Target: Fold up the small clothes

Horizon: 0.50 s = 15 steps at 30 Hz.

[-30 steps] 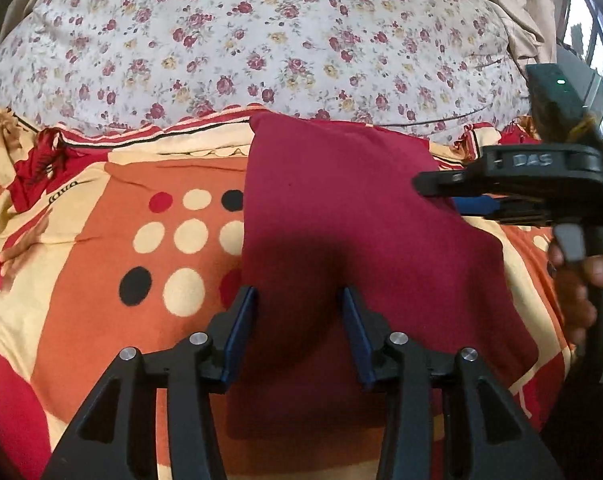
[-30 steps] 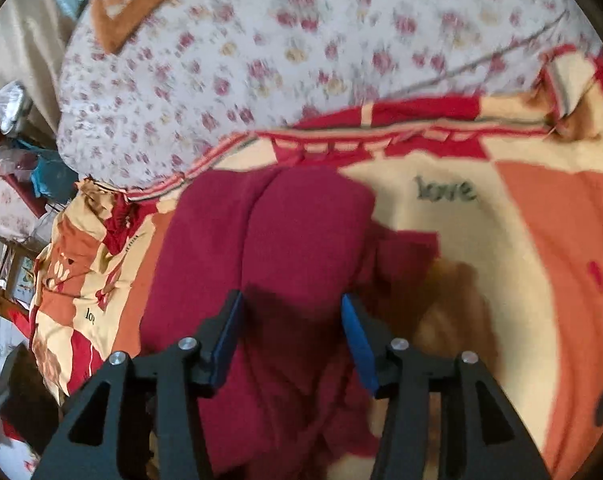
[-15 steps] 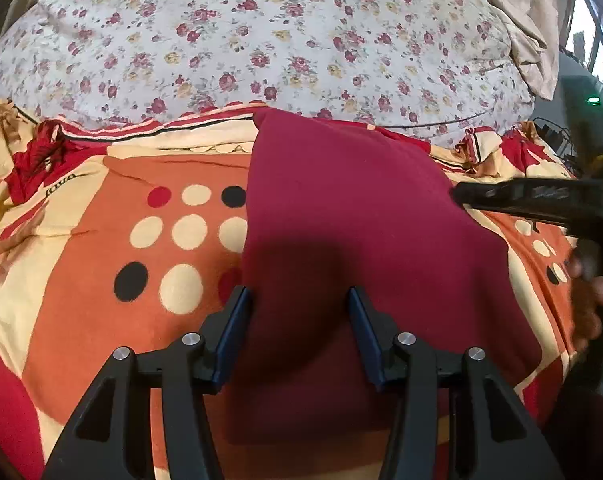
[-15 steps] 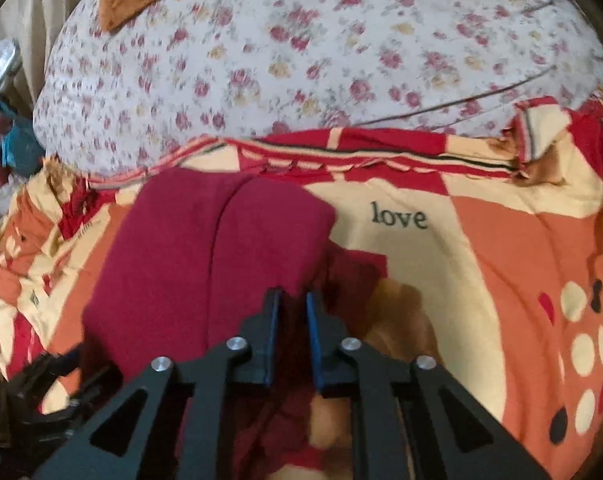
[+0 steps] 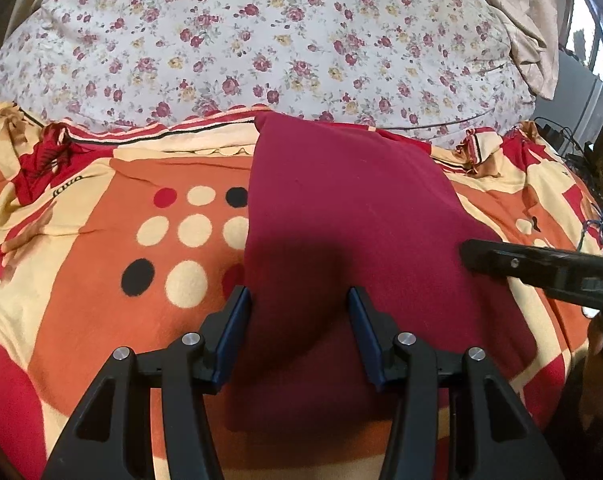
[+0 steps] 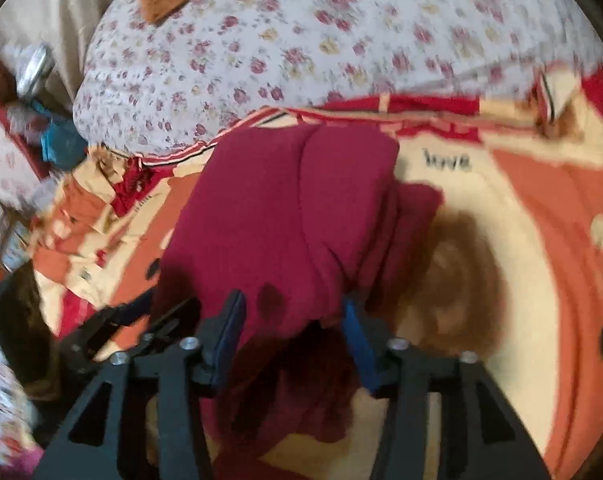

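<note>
Folded maroon garment on blanket

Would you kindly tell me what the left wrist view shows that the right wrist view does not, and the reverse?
Only the left wrist view: the window, cables and the maroon garment lying flat down to its near hem.

Only the right wrist view: clutter beside the bed, and a garment fold between the jaws of the right gripper, which are closing.

Both: the garment, the orange blanket, the floral pillow, the right gripper and the open left gripper.
</note>
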### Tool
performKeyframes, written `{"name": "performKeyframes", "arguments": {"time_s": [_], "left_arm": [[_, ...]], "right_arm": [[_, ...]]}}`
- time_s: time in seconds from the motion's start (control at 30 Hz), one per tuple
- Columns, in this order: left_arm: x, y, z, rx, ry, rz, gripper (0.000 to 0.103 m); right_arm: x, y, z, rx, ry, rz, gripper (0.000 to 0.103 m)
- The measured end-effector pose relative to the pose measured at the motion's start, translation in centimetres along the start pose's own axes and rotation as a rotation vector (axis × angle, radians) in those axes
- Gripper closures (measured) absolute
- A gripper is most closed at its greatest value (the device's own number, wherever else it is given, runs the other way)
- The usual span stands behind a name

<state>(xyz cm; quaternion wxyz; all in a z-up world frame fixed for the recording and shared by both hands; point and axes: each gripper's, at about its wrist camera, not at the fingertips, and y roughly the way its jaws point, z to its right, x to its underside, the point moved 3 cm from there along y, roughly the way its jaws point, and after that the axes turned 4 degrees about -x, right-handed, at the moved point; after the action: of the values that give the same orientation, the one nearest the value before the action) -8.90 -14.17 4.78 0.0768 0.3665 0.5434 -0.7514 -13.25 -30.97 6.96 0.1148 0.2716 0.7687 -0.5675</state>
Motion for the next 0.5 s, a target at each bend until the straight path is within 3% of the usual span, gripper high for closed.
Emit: {"name": "performKeyframes", "arguments": {"time_s": [0.5], "left_arm": [[0.3,-0.3,-0.1,0.043,-0.02,-0.008,0.074]], "right_arm": [[2.4,-0.2,1.6,-0.001,0.013,-0.028,0.086]]}}
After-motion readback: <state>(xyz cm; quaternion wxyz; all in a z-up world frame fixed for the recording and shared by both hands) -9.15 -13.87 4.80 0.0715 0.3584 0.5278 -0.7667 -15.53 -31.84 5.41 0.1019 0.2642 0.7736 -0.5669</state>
